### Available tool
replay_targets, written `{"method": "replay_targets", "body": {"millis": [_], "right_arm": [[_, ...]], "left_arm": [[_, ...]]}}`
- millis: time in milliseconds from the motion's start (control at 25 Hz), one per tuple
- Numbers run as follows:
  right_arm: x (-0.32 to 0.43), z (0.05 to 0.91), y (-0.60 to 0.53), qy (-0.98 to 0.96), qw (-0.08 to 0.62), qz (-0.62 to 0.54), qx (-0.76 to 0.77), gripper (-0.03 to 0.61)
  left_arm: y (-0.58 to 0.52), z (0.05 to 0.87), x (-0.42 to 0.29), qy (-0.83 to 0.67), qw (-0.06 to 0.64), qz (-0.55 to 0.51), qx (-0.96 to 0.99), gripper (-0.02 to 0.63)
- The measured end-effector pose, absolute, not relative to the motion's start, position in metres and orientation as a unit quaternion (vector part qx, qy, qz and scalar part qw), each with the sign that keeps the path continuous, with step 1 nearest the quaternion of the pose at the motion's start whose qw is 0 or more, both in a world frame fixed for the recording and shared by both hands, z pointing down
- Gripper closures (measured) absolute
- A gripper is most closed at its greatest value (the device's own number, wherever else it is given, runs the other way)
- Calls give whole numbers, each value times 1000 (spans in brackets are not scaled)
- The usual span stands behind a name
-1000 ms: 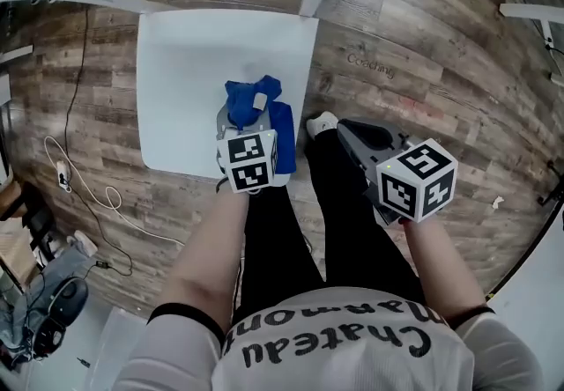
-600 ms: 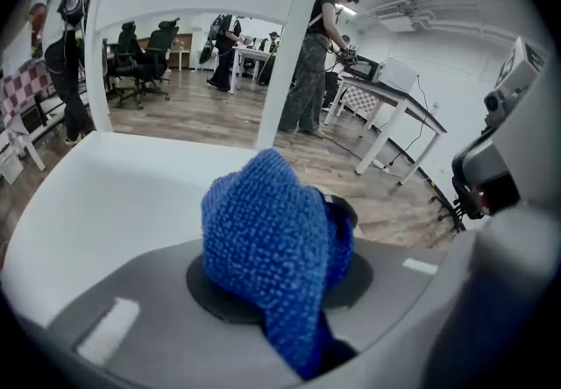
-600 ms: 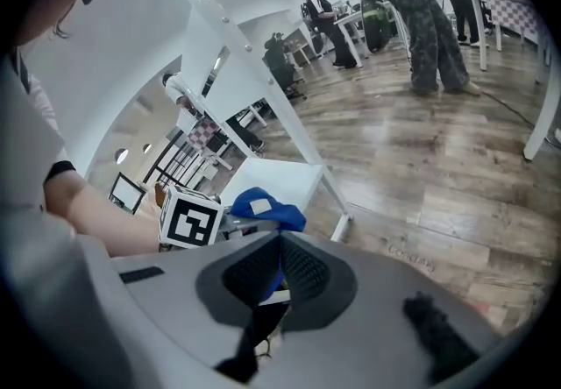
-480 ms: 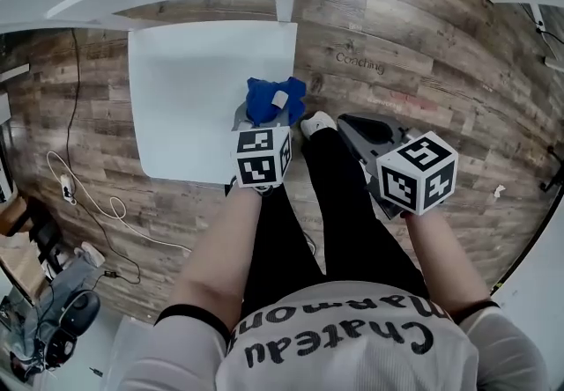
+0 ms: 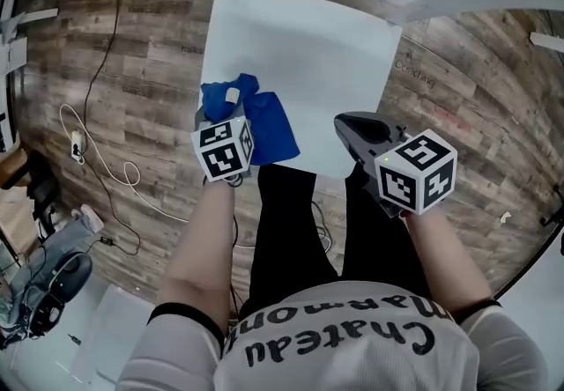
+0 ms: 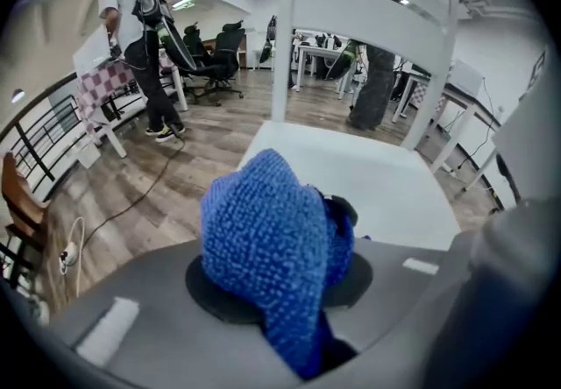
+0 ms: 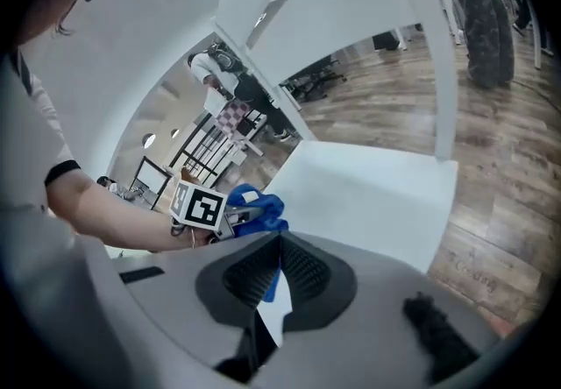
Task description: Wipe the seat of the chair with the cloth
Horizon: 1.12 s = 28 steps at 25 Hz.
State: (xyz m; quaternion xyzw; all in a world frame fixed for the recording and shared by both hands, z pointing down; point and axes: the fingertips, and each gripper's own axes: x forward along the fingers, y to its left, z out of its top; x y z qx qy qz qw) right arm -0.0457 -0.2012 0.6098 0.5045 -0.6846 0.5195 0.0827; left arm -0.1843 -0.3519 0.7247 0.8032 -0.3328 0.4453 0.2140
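Across the white chair seat (image 5: 304,46) the blue cloth (image 5: 269,129) has swept from front-right corner to front-left edge, pinched in the left gripper (image 5: 226,116), likely finishing one front pass, while the right gripper (image 5: 351,127) hangs clenched, empty.

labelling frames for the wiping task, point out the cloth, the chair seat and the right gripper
cloth (image 5: 269,129): head view, on its flat lower fold.
chair seat (image 5: 308,55): head view, on the bare white middle.
right gripper (image 7: 279,243): right gripper view, where its closed tongs meet.
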Motion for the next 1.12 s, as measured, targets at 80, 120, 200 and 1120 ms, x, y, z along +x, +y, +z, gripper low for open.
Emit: {"method": "replay_targets", "body": {"millis": [80, 120, 200, 1120], "right_arm": [[-66, 614, -220, -684, 82, 519, 507, 563], [-75, 617, -227, -679, 80, 520, 512, 563], [-90, 623, -239, -662, 66, 528, 528, 563], [-72, 643, -24, -522, -11, 583, 622, 563]], "left_arm": [[-378, 726, -212, -338, 188, 444, 808, 505], [-385, 727, -219, -329, 170, 441, 818, 503], [-388, 729, -222, -285, 130, 442, 840, 505], [-302, 730, -155, -261, 128, 400, 869, 517]]}}
